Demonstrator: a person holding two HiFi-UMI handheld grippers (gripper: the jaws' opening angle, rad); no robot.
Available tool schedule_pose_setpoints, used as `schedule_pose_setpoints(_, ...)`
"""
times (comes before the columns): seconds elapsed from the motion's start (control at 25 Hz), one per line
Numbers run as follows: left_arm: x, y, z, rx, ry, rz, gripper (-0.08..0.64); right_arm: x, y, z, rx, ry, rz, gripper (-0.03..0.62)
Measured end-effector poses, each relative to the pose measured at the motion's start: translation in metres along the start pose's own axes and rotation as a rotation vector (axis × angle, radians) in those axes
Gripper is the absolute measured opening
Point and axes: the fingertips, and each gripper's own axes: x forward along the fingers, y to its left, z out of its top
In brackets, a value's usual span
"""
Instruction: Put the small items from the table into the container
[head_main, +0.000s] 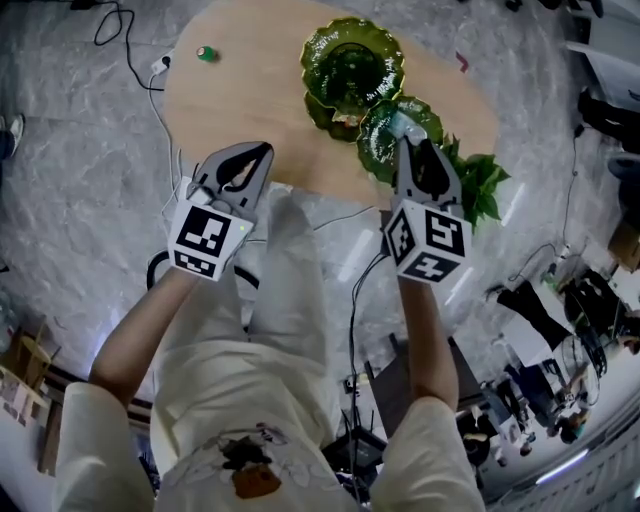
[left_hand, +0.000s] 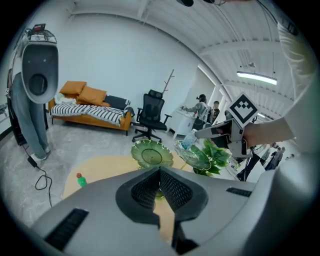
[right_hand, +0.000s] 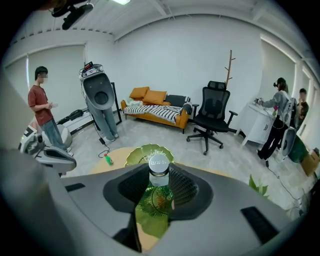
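My left gripper (head_main: 258, 152) hangs over the near edge of the oval pale wooden table (head_main: 250, 100), its jaws pressed together on nothing. My right gripper (head_main: 408, 140) pinches a small clear silver-capped bottle (right_hand: 159, 169) above the nearer green scalloped glass dish (head_main: 375, 135). Beyond sits a larger green glass dish (head_main: 320, 50). A small green red-capped bottle (head_main: 206, 54) stands far left.

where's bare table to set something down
The left half of the table is bare wood, between the small green bottle and the large green dish. The right end is crowded: smaller dish, plant, right gripper holding a capped bottle.
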Motion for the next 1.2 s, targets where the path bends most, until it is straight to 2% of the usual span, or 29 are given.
schedule_pose_setpoints(0.28,0.008,-0.003,-0.001,-0.004,0.001,0.001,0.009,0.013,-0.008,-0.018,0.050,0.039,0.021,0.124)
schedule_pose_setpoints(0.68,0.009,-0.005,0.007,-0.007,-0.001,-0.006,0.008,0.006,-0.006,-0.002,0.038,-0.002,0.018,0.126)
schedule_pose_setpoints(1.0,0.011,-0.010,0.001,-0.004,0.003,-0.014,0.009,-0.002,-0.014,-0.013,0.074,-0.028,-0.027,0.126)
schedule_pose_setpoints(1.2,0.012,-0.010,0.002,-0.001,0.010,-0.017,0.009,-0.009,-0.015,-0.013,0.075,-0.034,-0.027,0.126)
